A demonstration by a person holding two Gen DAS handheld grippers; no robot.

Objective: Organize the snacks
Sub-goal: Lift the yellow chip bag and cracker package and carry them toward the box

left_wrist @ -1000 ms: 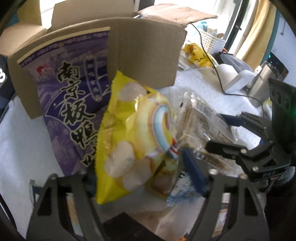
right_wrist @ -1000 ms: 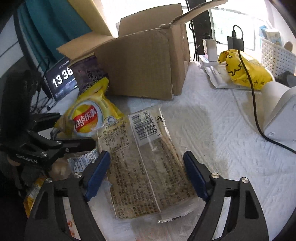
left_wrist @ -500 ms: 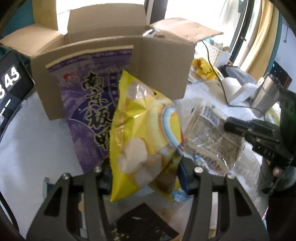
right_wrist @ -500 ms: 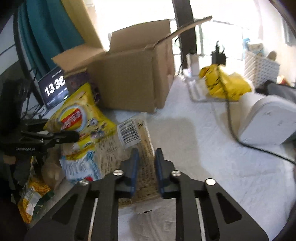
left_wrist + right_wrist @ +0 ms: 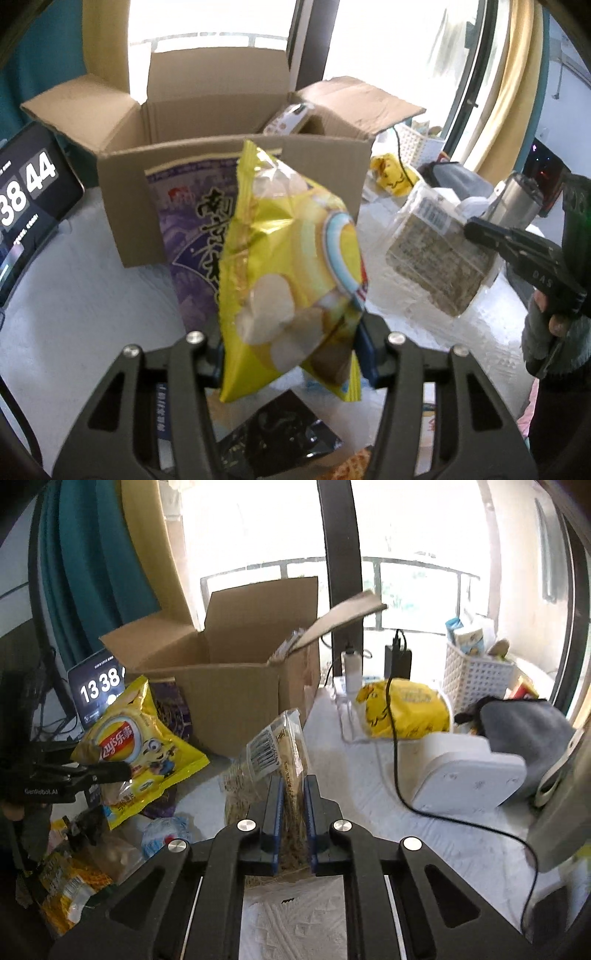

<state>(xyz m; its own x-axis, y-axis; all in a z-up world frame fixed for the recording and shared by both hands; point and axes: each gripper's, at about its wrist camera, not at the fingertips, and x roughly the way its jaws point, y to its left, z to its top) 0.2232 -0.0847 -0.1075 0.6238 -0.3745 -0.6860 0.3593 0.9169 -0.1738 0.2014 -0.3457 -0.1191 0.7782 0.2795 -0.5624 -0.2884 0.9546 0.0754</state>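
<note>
My left gripper (image 5: 291, 350) is shut on the lower part of a yellow chips bag (image 5: 291, 266), which stands upright in the air in front of the open cardboard box (image 5: 129, 192). A purple packet (image 5: 192, 221) leans on the box front. My right gripper (image 5: 293, 786) is closing tight on a clear packet of brown biscuits (image 5: 269, 753); its pads press both faces, and the packet is off the table. In the right wrist view the chips bag (image 5: 136, 746) hangs at left in the left gripper (image 5: 118, 771), beside the box (image 5: 229, 694).
A tablet clock (image 5: 26, 195) stands left of the box. To the right are a white device (image 5: 465, 771) with a black cable (image 5: 395, 768), a yellow bag (image 5: 406, 709) and a white basket (image 5: 476, 675). Loose snacks (image 5: 74, 882) lie at the near left.
The right gripper shut on the clear packet and raised it off the table. The left gripper tightened on the chips bag and lifted it; the box's open top now shows.
</note>
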